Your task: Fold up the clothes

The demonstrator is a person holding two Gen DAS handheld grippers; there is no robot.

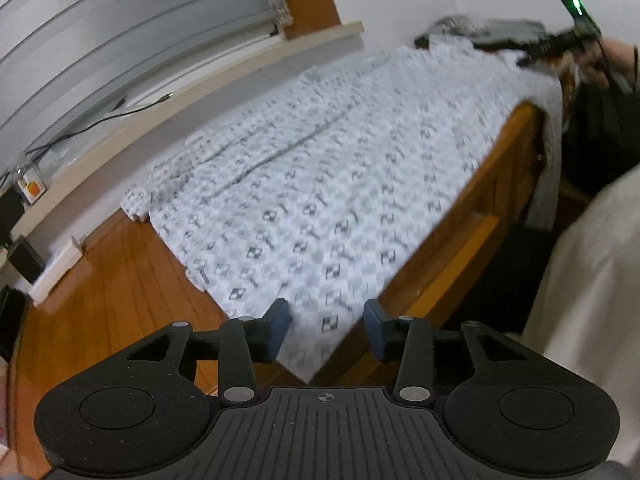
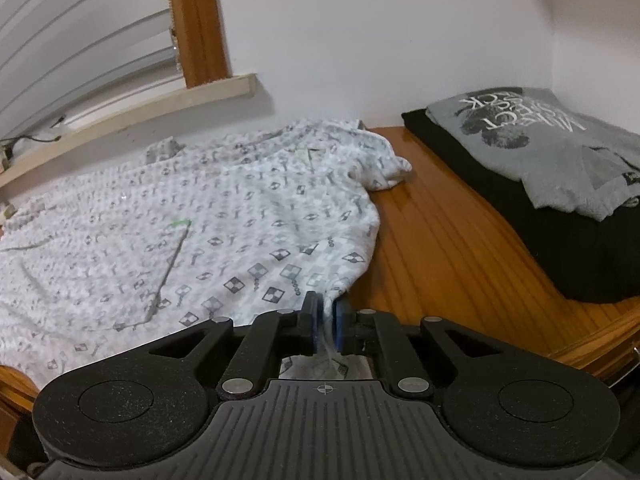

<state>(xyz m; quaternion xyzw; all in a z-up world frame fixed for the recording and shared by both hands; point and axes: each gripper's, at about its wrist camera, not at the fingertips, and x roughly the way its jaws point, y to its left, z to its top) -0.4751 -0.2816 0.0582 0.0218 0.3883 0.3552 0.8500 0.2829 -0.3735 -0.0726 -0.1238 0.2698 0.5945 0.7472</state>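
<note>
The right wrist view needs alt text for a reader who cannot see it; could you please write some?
The right gripper is shut on the edge of a white patterned shirt spread over a wooden table. To the right, a folded grey T-shirt lies on a folded black garment by the wall.

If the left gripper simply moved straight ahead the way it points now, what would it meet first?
Most likely the patterned shirt: its near corner already lies between the open fingers of the left gripper, spread on the wooden table. Depth is hard to judge here.
</note>
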